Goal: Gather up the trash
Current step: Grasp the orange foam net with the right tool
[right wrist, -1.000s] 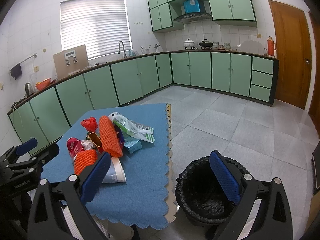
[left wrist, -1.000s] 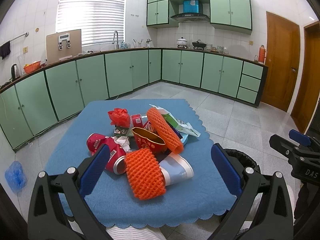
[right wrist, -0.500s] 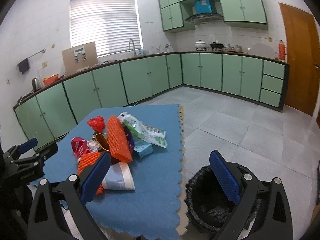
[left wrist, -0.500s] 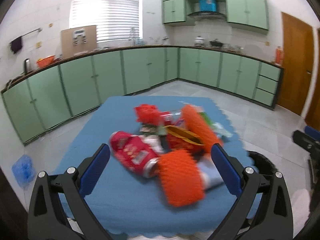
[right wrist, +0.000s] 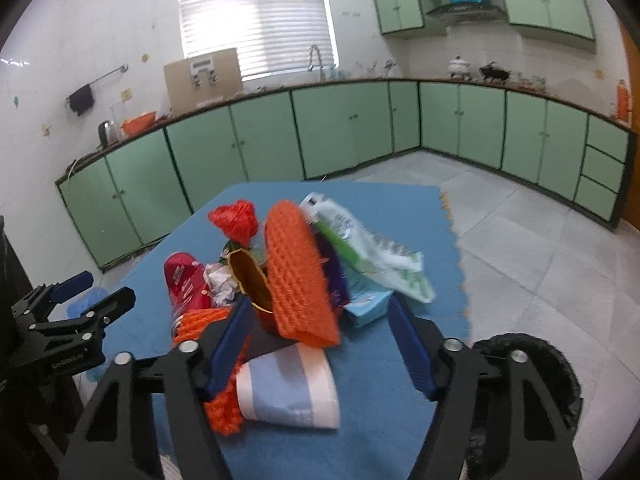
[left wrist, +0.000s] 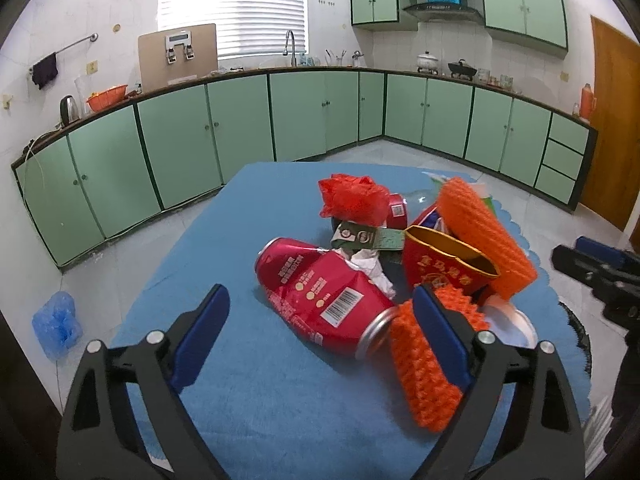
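A heap of trash lies on the blue-clothed table (left wrist: 240, 220). My left gripper (left wrist: 320, 300) hovers low over a crushed red can (left wrist: 320, 284). Its jaws are closing with the can between them, and the pads stand clear of it. A short orange foam net (left wrist: 424, 368) lies by its right finger. My right gripper (right wrist: 319, 308) is closing around the near end of a long orange foam net (right wrist: 298, 276), above a white and blue paper cup (right wrist: 288, 388). No pad visibly presses on either. A red gold-rimmed box (left wrist: 440, 268) and a red plastic bag (left wrist: 352, 200) sit behind.
A black-lined trash bin (right wrist: 528, 364) stands on the tiled floor off the table's right edge. A green and white wrapper (right wrist: 372, 248) and a light blue carton (right wrist: 366, 304) lie at the heap's right. A blue bag (left wrist: 56, 328) lies on the floor at left. Green cabinets line the walls.
Both grippers have moved forward and down, close over the trash heap. Both pairs of jaws have narrowed, the right pair more than the left.
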{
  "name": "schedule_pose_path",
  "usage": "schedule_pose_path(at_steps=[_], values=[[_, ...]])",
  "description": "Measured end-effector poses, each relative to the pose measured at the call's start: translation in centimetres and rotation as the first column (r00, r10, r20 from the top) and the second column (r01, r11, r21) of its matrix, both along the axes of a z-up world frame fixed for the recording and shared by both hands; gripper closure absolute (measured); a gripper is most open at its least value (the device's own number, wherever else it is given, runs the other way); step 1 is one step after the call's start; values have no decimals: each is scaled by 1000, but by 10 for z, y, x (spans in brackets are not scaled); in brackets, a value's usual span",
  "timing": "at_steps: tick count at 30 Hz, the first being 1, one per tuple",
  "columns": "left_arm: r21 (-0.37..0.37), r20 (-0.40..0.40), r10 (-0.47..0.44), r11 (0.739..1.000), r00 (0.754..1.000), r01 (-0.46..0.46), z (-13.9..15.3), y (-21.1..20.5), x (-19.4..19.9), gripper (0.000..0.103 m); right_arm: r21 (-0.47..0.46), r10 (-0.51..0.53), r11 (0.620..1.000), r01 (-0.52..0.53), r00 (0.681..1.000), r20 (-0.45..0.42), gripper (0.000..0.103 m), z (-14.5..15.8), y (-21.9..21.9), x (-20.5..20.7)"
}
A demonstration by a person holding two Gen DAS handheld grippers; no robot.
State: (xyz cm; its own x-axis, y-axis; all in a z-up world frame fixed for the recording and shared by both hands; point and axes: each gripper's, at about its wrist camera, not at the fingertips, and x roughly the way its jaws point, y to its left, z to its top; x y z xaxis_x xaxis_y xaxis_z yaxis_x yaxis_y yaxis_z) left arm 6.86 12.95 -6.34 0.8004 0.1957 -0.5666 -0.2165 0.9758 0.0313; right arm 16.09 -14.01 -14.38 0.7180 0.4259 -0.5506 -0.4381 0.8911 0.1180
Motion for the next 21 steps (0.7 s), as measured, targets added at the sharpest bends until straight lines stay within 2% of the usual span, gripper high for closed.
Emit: schedule_pose_path(at_steps=[5,7,9,13,16,18,21], values=[[-24,-17,21,999,1000,-21,-11,14,16,17,-25,14,1000,-15,1000,-28,45,-13,12,16],[-28,-21,22,999,1000,-23,-13,16,20,17,-26,20,999,-21,999,-46,50,-18,13,22],[-33,-22,19,999,1000,-20,-15,17,21,17,-18,35,999,-36,997,-74,59,-23,12,27],[-36,-24,12,999,1000,-13,-17,18,26,17,-3,64,998,-65,995,-81,65,-26,14,30],[-44,-26,6,999,1000,-7,-19,17,31,17,7,93,996,-93,992,-89,74,-25,15,30],[-47,-27,2,999,1000,-3,-19,15,32,17,23,118,993,-117,988,-99,88,-24,16,30],[-44,-24,-4,999,1000,3,-17,12,33,17,34,135,991,-132,986,-98,91,-22,16,29]])
